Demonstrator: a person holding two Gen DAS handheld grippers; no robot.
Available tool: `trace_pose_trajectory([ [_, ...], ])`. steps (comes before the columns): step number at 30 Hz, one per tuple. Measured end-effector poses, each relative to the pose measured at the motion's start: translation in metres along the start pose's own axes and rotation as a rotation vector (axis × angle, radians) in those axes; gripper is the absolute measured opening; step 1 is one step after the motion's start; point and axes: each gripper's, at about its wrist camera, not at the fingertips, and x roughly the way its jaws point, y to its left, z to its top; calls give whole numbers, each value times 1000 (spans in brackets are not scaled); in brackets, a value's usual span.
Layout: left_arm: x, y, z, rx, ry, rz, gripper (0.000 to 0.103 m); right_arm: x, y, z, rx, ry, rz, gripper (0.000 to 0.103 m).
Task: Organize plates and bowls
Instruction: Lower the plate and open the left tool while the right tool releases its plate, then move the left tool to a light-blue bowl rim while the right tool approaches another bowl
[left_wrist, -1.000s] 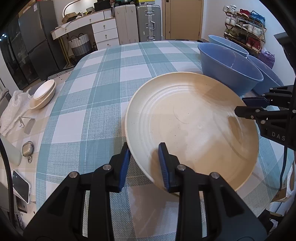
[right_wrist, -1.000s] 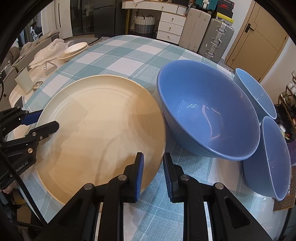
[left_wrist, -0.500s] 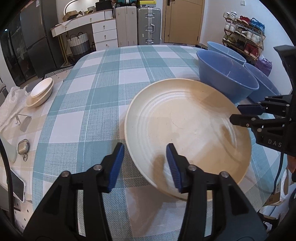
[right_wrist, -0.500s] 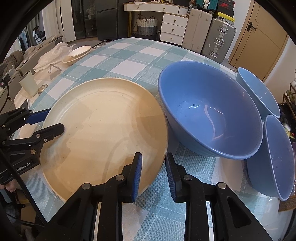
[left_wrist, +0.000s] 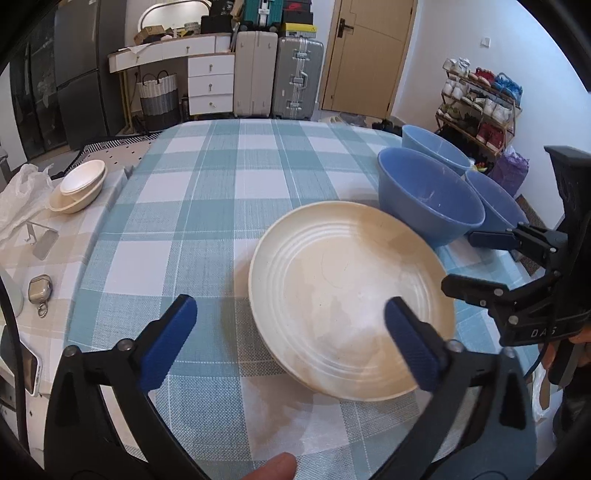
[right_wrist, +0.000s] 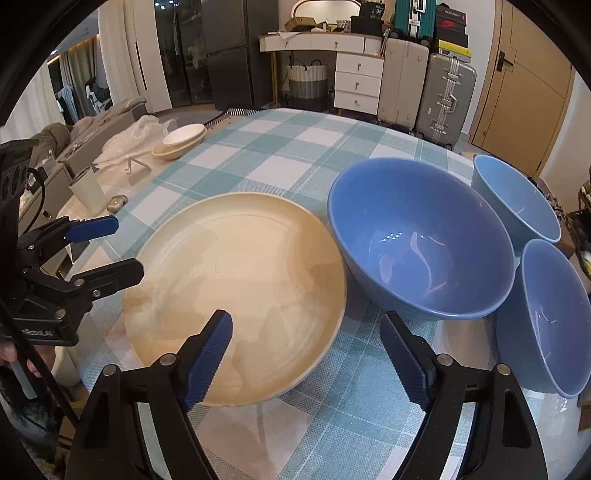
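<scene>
Both grippers are opening up wide and gripping nothing: the left gripper (left_wrist: 291, 336) and right gripper (right_wrist: 306, 362) each straddling a rim of the cream plate (left_wrist: 351, 295), sitting flat mid-frame. I'd be lifting straight clear, since the big blue bowl (right_wrist: 417, 240) is crowding the plate's right edge while the tablecloth (left_wrist: 207, 206) upper left is looking free.

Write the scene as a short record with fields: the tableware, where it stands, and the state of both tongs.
plate: large round cream plate, flat on the checked tablecloth
bowls: three blue bowls; largest next to the plate, two smaller beyond it
side stack: small cream dishes at the far table edge
left tongs: opening, gripping nothing
right tongs: opening, gripping nothing
</scene>
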Motion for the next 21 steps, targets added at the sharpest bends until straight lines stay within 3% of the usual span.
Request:
trace_pose_trajectory([
  [4,-9,-2,3,6,-15,-3,101,-12,-7,0,22,-37,9,97],
  [21,-34,-45,31,53,-63,-33,101,-77,-46,5,95,-169,-12,102],
])
